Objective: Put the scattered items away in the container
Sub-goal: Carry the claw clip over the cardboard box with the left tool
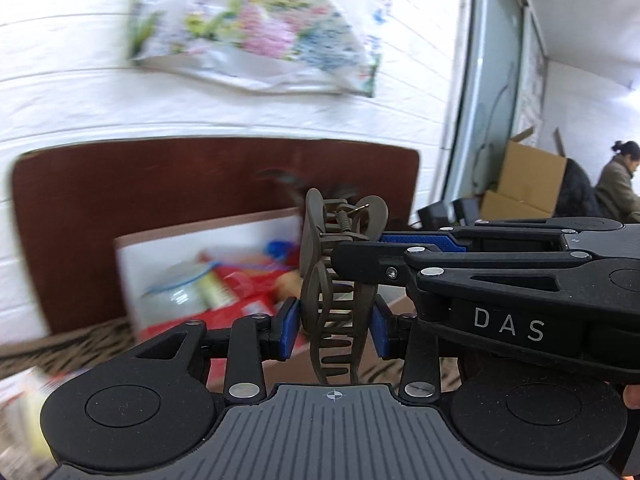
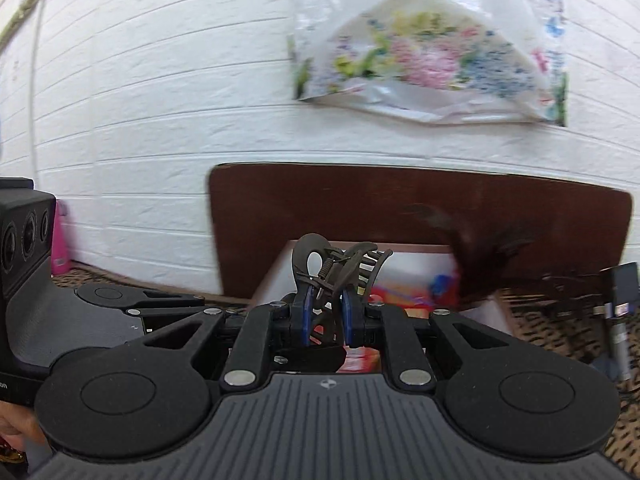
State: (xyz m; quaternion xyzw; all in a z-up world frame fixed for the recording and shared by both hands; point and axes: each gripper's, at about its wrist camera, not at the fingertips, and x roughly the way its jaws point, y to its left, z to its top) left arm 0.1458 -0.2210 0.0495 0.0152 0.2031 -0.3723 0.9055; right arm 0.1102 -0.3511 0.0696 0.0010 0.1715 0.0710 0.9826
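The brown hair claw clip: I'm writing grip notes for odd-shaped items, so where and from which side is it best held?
Probably as now. On the hair claw clip the right gripper, coming in from the side, pinches the narrow lever end by the spring; the left gripper brackets the toothed body from below, blue pads on its curved flanks. The teeth are gappy, the levers solid.

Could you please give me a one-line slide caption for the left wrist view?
Both grippers grip a brown hair claw clip in front of the filled white box.
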